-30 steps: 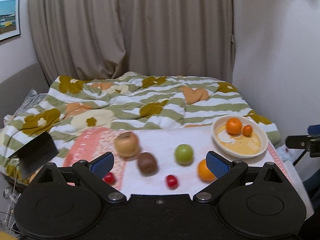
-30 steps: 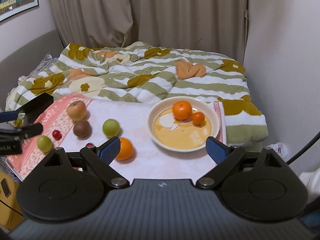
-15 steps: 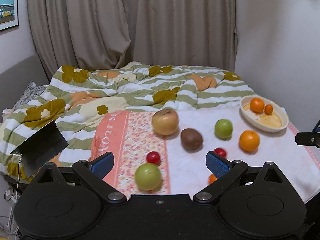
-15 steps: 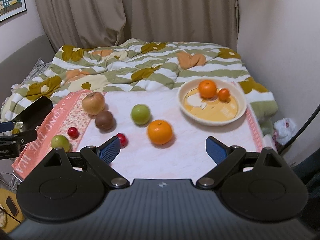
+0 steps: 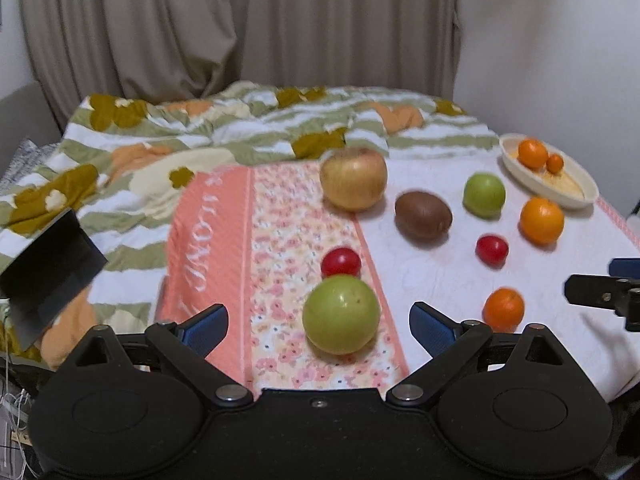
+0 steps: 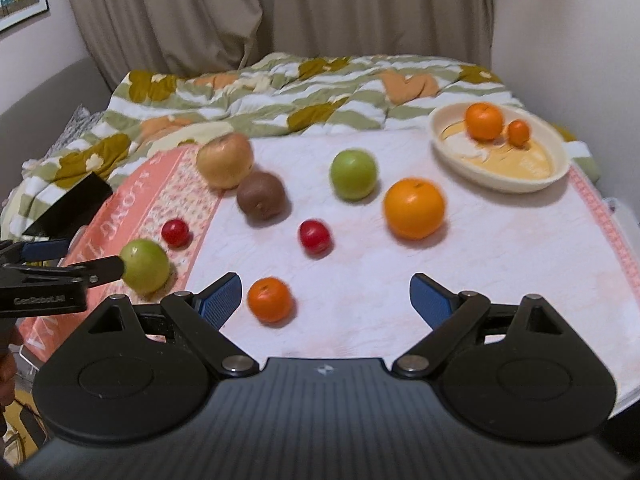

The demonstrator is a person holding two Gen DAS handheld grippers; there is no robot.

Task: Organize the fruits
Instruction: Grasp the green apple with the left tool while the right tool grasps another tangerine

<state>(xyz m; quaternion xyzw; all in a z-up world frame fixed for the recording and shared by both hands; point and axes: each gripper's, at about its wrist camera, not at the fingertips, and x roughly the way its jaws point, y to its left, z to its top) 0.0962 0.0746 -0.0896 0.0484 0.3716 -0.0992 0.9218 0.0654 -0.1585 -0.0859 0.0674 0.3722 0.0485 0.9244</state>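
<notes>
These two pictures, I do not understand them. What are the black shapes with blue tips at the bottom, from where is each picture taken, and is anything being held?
The black shapes are two hand-held grippers; a person holds one in each hand. Each carries a camera that looks forward along its two blue-padded fingers, so each picture shows its own gripper at the bottom.

One picture comes from the left gripper, the other from the right gripper. Both are open and hold nothing.

On the cloth over the bed lie loose fruits: a large green apple just ahead of the left gripper, between its fingers, a small orange near the right gripper, two small red fruits, a brown kiwi, a yellowish apple, a second green apple and a big orange. The cream bowl already holds two orange fruits.
</notes>
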